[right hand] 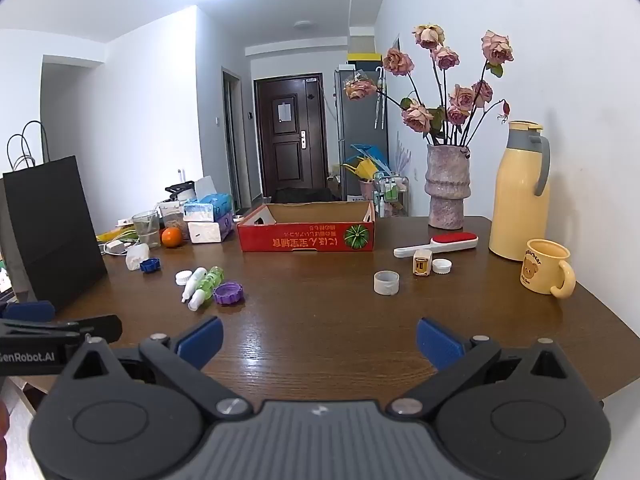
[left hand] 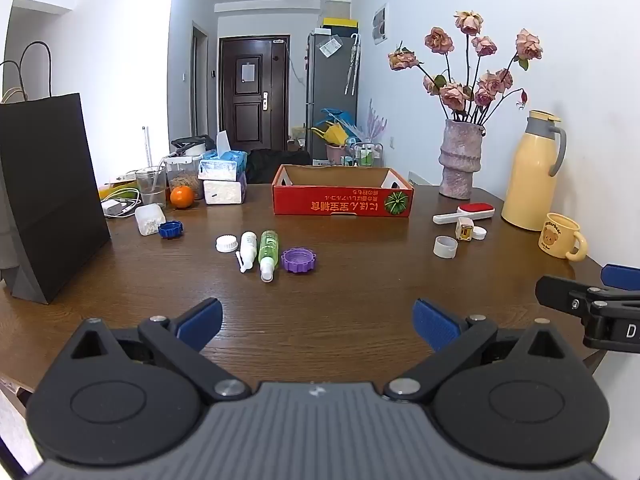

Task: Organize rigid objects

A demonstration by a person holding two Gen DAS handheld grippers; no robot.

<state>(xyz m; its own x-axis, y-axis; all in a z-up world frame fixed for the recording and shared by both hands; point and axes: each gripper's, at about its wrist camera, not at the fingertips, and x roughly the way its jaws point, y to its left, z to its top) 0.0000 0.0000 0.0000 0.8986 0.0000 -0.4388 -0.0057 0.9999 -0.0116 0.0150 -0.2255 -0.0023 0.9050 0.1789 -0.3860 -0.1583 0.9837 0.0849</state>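
Left wrist view: low over the near edge of the wooden table [left hand: 320, 280], facing the far door [left hand: 254, 92]. Right wrist view: beside it, slightly rightward, same heading. Shared: red cardboard box [left hand: 342, 200] [right hand: 306, 236], purple cap [left hand: 298, 260] [right hand: 228, 293], yellow thermos [left hand: 530, 172] [right hand: 520, 192].

Tabletop [left hand: 360, 300] | far centre: box [left hand: 342, 200] | before box, left to right: cap [left hand: 227, 243], two bottles [left hand: 248, 249] lying side by side, ring lid [left hand: 299, 260] | left edge: paper bag [left hand: 48, 196] | right: vase [left hand: 460, 160], flask [left hand: 530, 170] behind mug [left hand: 562, 236], brush [left hand: 466, 212] behind loose cap [left hand: 445, 247].
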